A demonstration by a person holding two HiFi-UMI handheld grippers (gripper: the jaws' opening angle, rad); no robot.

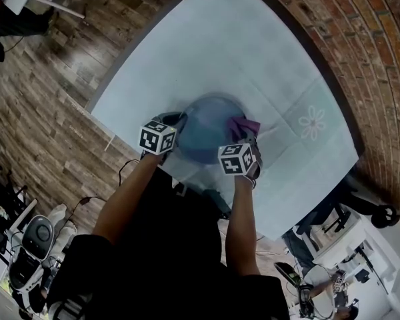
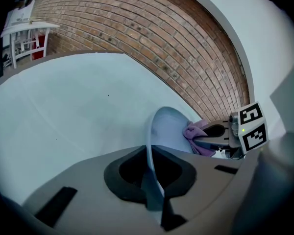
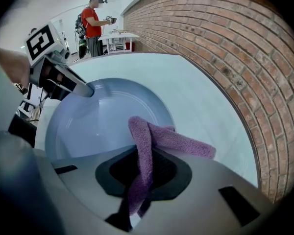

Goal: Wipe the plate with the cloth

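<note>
Left tool (image 1: pixel 177 121) clamping plate (image 1: pixel 210 131), right tool (image 1: pixel 246 139) clamping cloth (image 1: pixel 244 124), brick wall (image 1: pixel 363 59)

So the plate (image 1: pixel 210 129) is at the near edge of the counter (image 1: pixel 240 52), right between the two grippers. The left gripper (image 1: pixel 177 122) is on its left side with the rim between the jaws. The right gripper (image 1: pixel 248 137) is on the right with the cloth (image 1: pixel 243 125) between its jaws, the loose end draped over the plate's right edge. The brick wall (image 1: pixel 360 59) runs along the counter's right side. A person (image 3: pixel 92 26) stands way past the far end.
</note>
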